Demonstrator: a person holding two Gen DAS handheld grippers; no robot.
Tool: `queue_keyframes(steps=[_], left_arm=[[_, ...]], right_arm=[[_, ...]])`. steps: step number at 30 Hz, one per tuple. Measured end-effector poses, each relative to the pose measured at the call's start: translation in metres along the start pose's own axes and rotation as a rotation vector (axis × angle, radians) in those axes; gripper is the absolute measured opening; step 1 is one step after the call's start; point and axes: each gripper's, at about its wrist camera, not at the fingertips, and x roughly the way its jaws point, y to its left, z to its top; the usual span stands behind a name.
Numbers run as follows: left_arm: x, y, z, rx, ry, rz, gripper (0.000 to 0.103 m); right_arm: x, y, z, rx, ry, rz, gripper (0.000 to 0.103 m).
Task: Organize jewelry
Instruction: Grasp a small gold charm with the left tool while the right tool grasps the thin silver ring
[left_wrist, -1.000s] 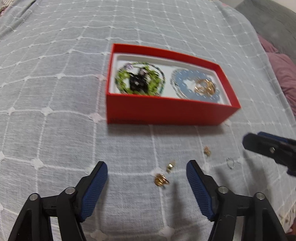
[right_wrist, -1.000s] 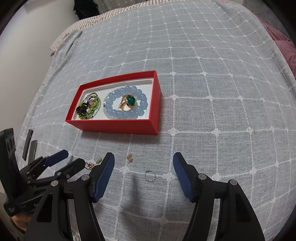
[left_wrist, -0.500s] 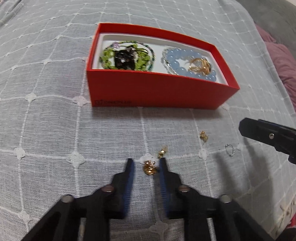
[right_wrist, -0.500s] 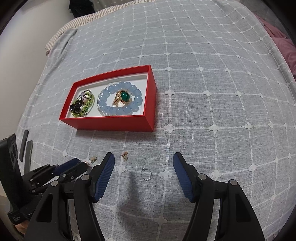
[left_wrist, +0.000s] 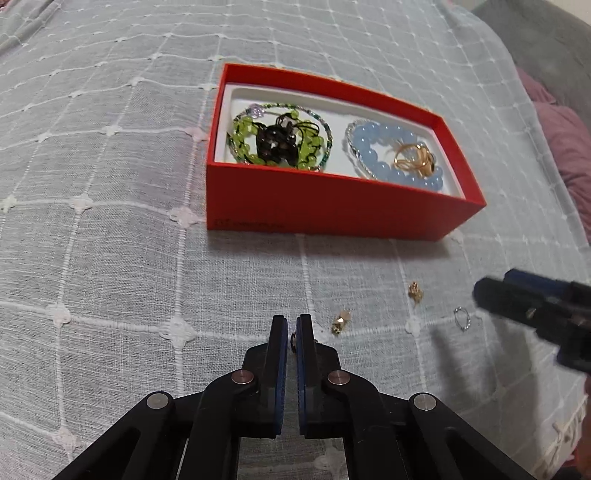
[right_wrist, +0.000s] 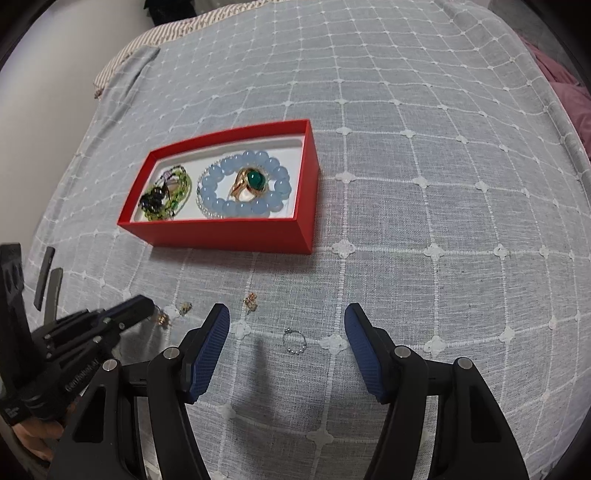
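The left hand-held gripper (left_wrist: 291, 332) is clamped on a small gold earring (right_wrist: 162, 319), barely visible between its blue pads. The right hand-held gripper (right_wrist: 286, 345) is closing around a thin silver beaded ring (right_wrist: 294, 341) lying untouched on the grey checked bedspread (right_wrist: 424, 221). The red rectangular cardboard box (left_wrist: 332, 210) lies ahead. The tiny earring could slip out during lifting; the soft cloth could be pinched along.

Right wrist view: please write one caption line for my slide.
Open right tongs closing above a small silver ring on the bedspread, red jewelry box beyond.
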Motion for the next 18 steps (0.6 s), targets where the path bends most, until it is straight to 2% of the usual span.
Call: queue_keyframes(steps=[8, 10, 13, 18], left_arm=[[0.005, -0.010, -0.006, 0.030, 0.032, -0.009, 0.000], [0.003, -0.008, -0.006, 0.019, 0.021, 0.002, 0.000], [-0.003, -0.003, -0.003, 0.001, -0.006, 0.003, 0.000], [-0.004, -0.005, -0.003, 0.008, -0.008, -0.008, 0.000]], right_arm=[[0.014, 0.003, -0.003, -0.018, 0.036, -0.029, 0.053], [0.013, 0.004, -0.003, -0.025, 0.032, -0.030, 0.042], [0.014, 0.004, -0.004, -0.032, 0.038, -0.031, 0.030], [0.017, 0.005, -0.005, -0.047, 0.045, -0.063, 0.027]])
